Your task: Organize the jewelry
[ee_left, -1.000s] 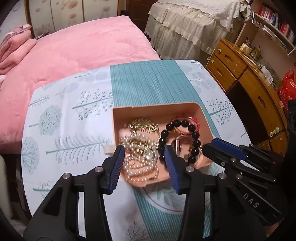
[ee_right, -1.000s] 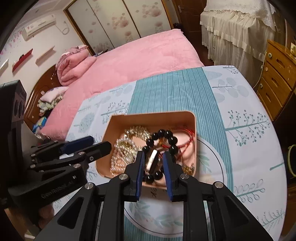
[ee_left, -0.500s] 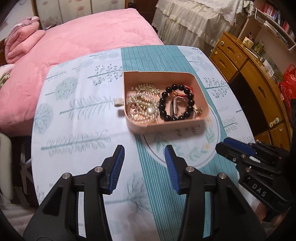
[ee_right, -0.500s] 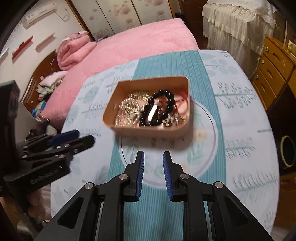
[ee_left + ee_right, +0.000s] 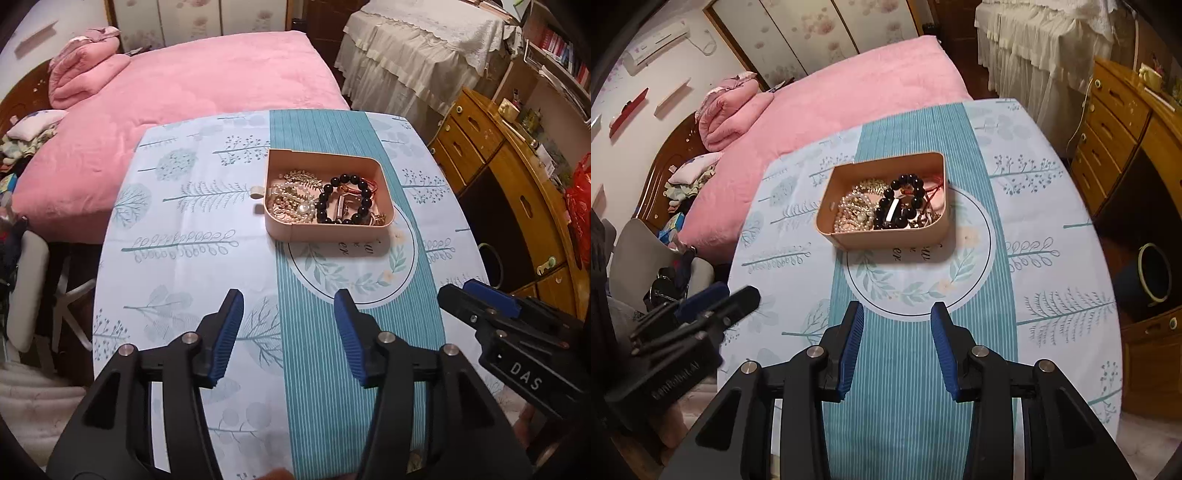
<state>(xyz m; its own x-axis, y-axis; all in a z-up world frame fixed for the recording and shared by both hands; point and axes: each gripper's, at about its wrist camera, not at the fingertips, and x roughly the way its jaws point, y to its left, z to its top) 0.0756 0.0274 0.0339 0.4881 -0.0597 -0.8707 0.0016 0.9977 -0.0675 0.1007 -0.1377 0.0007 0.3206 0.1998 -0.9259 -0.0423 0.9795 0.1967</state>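
Observation:
A pink open box (image 5: 325, 232) stands on the table's teal stripe; it also shows in the right wrist view (image 5: 886, 236). It holds a black bead bracelet (image 5: 364, 201), a pearl strand (image 5: 291, 206), a gold leaf piece (image 5: 303, 177) and red cord. My left gripper (image 5: 288, 332) is open and empty, well short of the box, above the near part of the table. My right gripper (image 5: 897, 339) is open and empty, also near the front edge. Each gripper shows in the other's view, the right one (image 5: 480, 299) and the left one (image 5: 716, 299).
A small cream tab (image 5: 257, 191) lies left of the box on the printed tablecloth (image 5: 177, 229). A pink bed (image 5: 184, 92) lies beyond the table. A wooden dresser (image 5: 509, 177) stands at the right. A chair (image 5: 639, 258) stands at the left.
Both grippers have pulled back from the box toward the table's near edge and risen. The right gripper's fingers have opened wider. The jewelry stays in the box.

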